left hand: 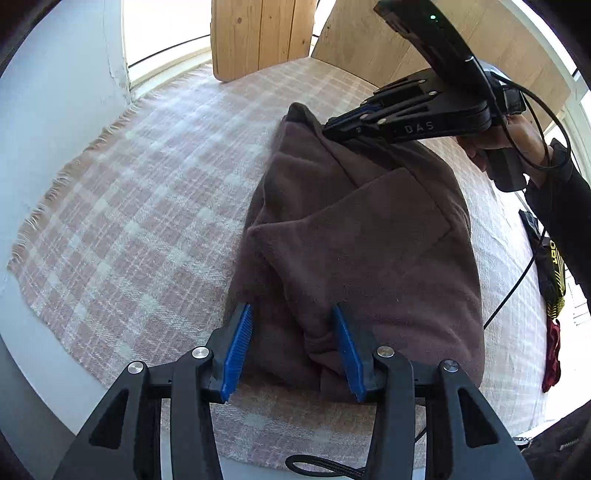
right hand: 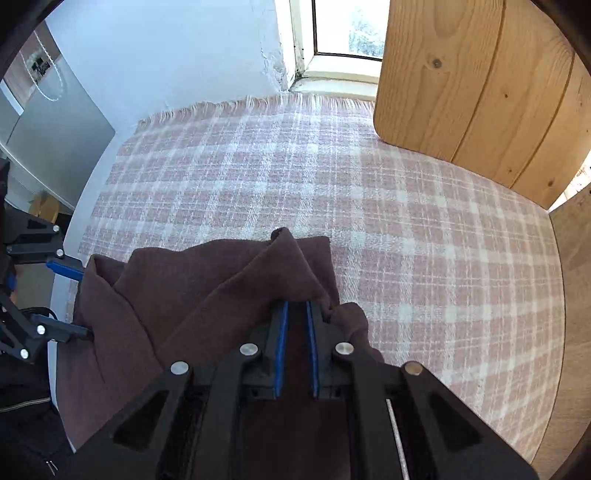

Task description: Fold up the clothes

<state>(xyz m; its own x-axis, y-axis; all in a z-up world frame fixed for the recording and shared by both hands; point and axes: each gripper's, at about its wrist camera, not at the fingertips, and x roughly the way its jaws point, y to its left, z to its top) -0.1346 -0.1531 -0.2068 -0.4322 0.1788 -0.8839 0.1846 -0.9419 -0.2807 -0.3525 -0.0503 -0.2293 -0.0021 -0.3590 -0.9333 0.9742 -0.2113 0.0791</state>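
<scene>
Brown garment (left hand: 354, 240) lies bunched on the pink plaid blanket (left hand: 147, 206) over the worktop. Left tool (left hand: 295, 314) at its near edge, blue fingers spread apart, straddling a fold. Right tool (right hand: 295, 306) clamped on the garment's far corner, lifting it.

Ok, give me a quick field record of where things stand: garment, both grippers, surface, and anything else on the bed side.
garment: brown fleece garment, partly folded, lying on the blanket
left gripper: left gripper open, fingers straddling the garment's near edge
right gripper: right gripper nearly closed on a raised fold at the far end, lifting it into a peak
surface: pink and white checked blanket with a fringed edge
behind: wooden panels and a window
other items: black, yellow and red cloth at the blanket's right edge
</scene>
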